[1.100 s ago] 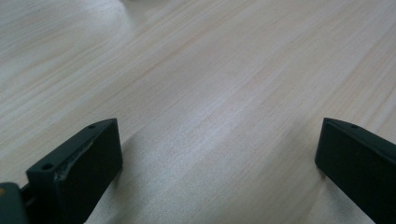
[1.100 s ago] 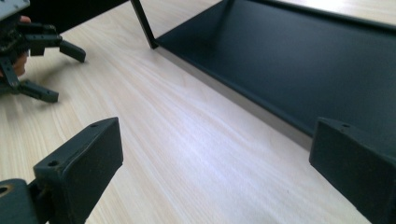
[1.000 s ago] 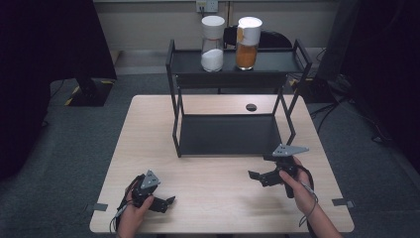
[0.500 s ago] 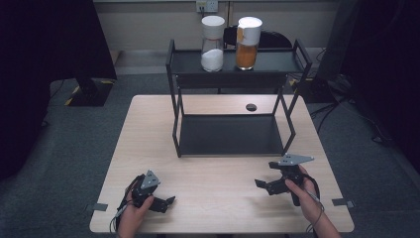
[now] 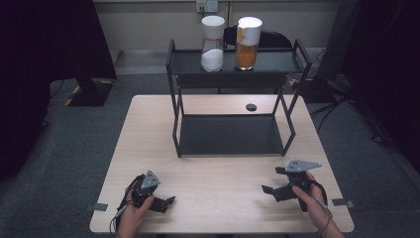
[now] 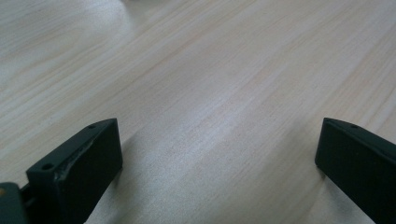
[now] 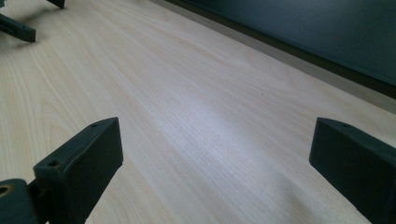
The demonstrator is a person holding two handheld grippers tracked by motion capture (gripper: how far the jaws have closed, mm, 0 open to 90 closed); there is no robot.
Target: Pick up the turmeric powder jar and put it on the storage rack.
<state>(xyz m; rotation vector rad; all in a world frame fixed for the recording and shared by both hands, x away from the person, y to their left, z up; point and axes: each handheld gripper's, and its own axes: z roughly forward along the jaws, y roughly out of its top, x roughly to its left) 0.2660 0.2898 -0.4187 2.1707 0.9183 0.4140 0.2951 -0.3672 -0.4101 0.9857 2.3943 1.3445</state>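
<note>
both grippers parked low on the pale wooden counter [image 5: 223, 163], nothing held

left gripper [image 5: 166, 202] near the front-left edge, right gripper [image 5: 271, 190] front-right, jaws on both spread wide and empty, black metal two-tier rack [image 5: 230, 134] well behind them

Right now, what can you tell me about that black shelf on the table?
The black shelf looks like thin metal: two flat trays joined by four slim corner posts. It stands upright at the back middle of the wooden table. Its lower tray is bare. Its upper tray holds two clear jars with white lids, one with white filling, one with orange. Neither tool touches it.
</note>
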